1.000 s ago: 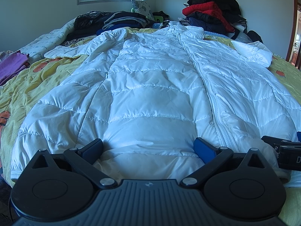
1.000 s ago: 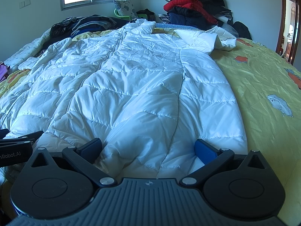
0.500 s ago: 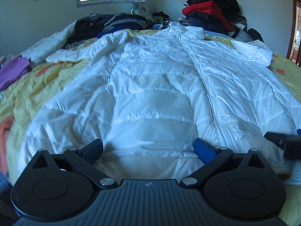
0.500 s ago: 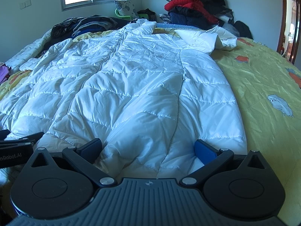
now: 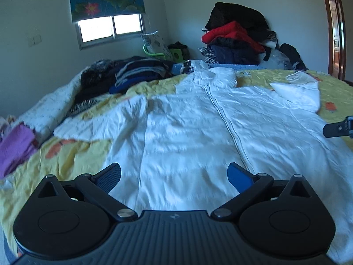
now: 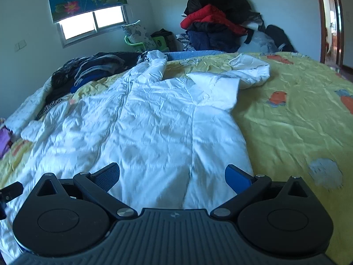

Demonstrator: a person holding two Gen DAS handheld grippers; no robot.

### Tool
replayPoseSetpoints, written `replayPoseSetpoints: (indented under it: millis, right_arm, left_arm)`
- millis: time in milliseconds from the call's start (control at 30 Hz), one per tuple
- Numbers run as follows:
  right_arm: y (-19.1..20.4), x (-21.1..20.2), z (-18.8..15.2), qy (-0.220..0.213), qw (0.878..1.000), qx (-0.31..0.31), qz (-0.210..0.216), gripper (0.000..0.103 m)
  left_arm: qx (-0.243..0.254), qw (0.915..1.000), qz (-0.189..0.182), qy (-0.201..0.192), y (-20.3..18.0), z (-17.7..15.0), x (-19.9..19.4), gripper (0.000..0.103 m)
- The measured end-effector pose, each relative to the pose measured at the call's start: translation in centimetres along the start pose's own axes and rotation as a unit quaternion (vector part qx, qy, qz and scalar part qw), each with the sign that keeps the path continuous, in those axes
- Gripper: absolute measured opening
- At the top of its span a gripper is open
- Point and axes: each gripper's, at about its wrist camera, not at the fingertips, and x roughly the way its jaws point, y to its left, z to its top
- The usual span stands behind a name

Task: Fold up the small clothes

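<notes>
Both tongs stand with their blue pads wide apart and nothing between them. Left gripper (image 5: 174,175) hangs over the hem end of the white padded jacket (image 5: 198,137), its pads framing the left front panel, with the zip running away toward 12 o'clock just inside the right pad. Right gripper (image 6: 172,174) hangs over the same jacket (image 6: 158,121) on its right panel, the right pad close to the garment's outer edge; whether either tool touches the cloth cannot be told. In the left wrist view a black tip of the right tool pokes in at 3 o'clock.

Spread flat and zipped, the jacket lies lengthwise on the yellow printed bedspread (image 6: 297,121), hem nearest, collar at 12 o'clock. One sleeve lies out toward 10 o'clock; the other is folded back on itself at about 1 o'clock.

Further off, purple cloth (image 5: 15,148) sits at 9 o'clock, a heap of dark clothes (image 5: 132,72) at 11 o'clock, and a tall pile with a red garment (image 5: 231,33) against the wall at 1 o'clock. A window (image 5: 110,29) under a lotus-print blind shines at 11 o'clock.
</notes>
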Motion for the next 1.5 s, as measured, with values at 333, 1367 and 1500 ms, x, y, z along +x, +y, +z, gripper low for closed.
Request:
replayPoseSetpoints:
  millis: [333, 1367, 1500]
  right_arm:
    - [-1.2, 7.0, 7.3, 0.004, 0.996, 0.03, 0.087, 0.103]
    - [-3.2, 50.2, 28.3, 0.106, 0.953, 0.233, 0.163, 0.062]
    - [-1.1, 50.2, 28.3, 0.095, 0.968, 0.167, 0.16, 0.014]
  left_arm:
    - [-0.125, 0.9921, 0.004, -0.004, 1.5, 6.5, 11.1, 0.103]
    - [-0.249, 0.9637, -0.087, 0.038, 2.0, 4.7, 25.6, 0.103]
    - [-0.248, 0.964, -0.088, 0.038, 2.1, 4.7, 25.6, 0.103]
